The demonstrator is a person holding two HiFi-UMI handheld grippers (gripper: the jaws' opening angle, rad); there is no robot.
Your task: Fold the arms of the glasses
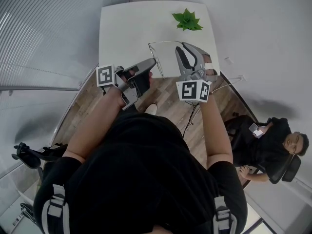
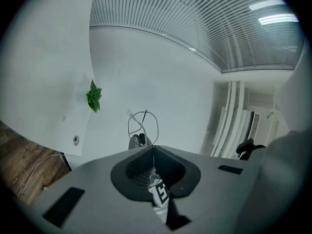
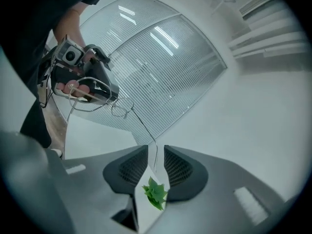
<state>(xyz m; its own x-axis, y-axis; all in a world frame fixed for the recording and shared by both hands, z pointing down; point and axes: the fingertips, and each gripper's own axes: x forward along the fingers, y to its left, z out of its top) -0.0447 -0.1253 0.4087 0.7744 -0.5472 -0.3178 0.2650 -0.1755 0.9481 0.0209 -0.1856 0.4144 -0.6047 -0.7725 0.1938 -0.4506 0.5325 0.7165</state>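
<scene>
Thin wire-rimmed glasses (image 1: 155, 57) hang in the air over the white table (image 1: 126, 28), between my two grippers. My left gripper (image 1: 153, 62) is shut on the glasses' frame; in the left gripper view its jaws (image 2: 153, 146) meet with a lens loop (image 2: 144, 125) sticking out past them. My right gripper (image 1: 181, 46) is open. In the right gripper view one thin arm of the glasses (image 3: 141, 128) runs down into the gap between the jaws (image 3: 156, 152), and the pads stand apart from it. The left gripper (image 3: 92, 82) shows there behind the lenses (image 3: 119, 108).
A small green plant (image 1: 187, 20) stands at the table's far edge. A person sits on a chair (image 1: 273, 145) at the right, on the wooden floor. A cable (image 1: 229, 84) lies near the table's right corner.
</scene>
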